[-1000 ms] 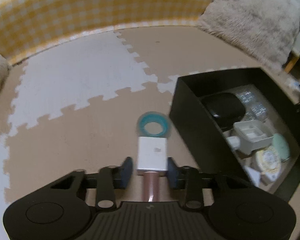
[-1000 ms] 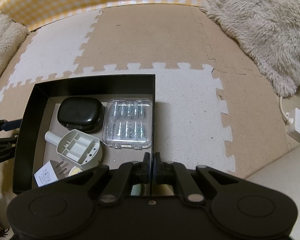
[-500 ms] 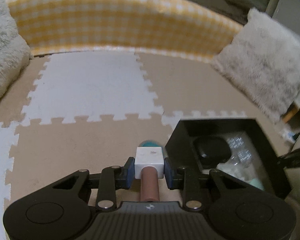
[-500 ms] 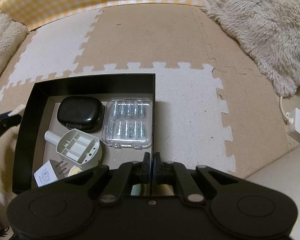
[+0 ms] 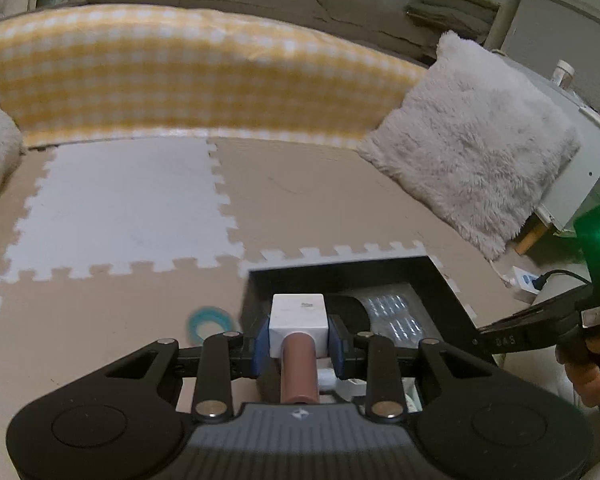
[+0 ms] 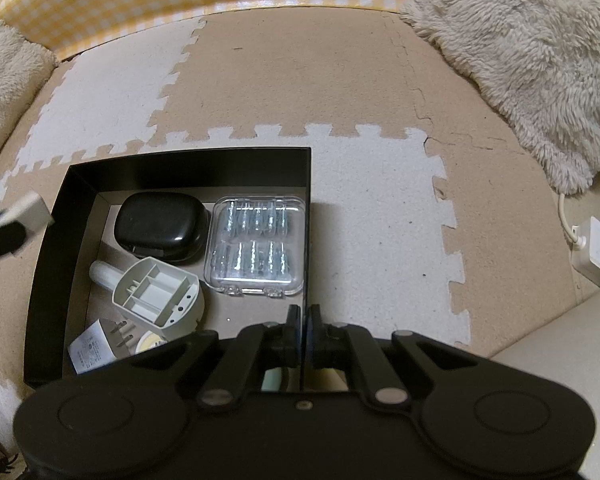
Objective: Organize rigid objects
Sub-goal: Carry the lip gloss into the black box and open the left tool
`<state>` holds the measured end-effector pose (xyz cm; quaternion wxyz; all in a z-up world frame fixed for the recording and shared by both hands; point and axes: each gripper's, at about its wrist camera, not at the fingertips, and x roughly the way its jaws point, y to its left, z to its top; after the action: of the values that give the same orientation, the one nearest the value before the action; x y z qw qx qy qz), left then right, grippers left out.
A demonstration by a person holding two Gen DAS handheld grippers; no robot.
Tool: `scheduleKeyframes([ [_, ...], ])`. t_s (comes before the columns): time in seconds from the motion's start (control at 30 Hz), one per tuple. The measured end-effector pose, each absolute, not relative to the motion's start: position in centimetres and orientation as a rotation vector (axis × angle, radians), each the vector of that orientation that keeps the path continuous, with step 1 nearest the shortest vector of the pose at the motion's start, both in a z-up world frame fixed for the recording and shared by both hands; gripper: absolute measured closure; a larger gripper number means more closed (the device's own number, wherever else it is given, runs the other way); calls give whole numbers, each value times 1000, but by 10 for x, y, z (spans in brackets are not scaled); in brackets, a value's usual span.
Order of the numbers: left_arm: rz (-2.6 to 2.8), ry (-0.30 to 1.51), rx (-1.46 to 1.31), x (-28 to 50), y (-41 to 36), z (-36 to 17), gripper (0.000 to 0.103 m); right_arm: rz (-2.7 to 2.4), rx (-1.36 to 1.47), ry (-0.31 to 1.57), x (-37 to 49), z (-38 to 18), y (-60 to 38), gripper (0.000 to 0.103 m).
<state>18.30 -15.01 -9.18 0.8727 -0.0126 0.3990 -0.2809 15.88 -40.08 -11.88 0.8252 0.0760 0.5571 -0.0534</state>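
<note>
Over the black box's (image 5: 446,280) left edge, left tool (image 5: 298,346) grips the white cube w/ pink stem (image 5: 298,318) mid-carry; right tool (image 6: 303,330) shut, empty; next: lower inside, let go.

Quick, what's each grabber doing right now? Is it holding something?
Left gripper: shut on the white cube with a brown handle.
Right gripper: shut on the black box's wall.

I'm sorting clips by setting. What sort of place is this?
Probably a home living room or play corner: interlocking beige and white foam floor mats, a fluffy grey cushion, and a yellow checked fabric bolster along the edge.
</note>
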Motion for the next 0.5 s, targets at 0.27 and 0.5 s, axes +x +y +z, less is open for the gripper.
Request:
scheduleKeyframes([
  [0.27, -527, 867, -17, 181, -170, -112, 71, -113, 163, 1183, 159, -118, -401, 100],
  [0.5, -479, 854, -13, 184, -178, -115, 71, -113, 159, 1185, 159, -119, -401, 100],
])
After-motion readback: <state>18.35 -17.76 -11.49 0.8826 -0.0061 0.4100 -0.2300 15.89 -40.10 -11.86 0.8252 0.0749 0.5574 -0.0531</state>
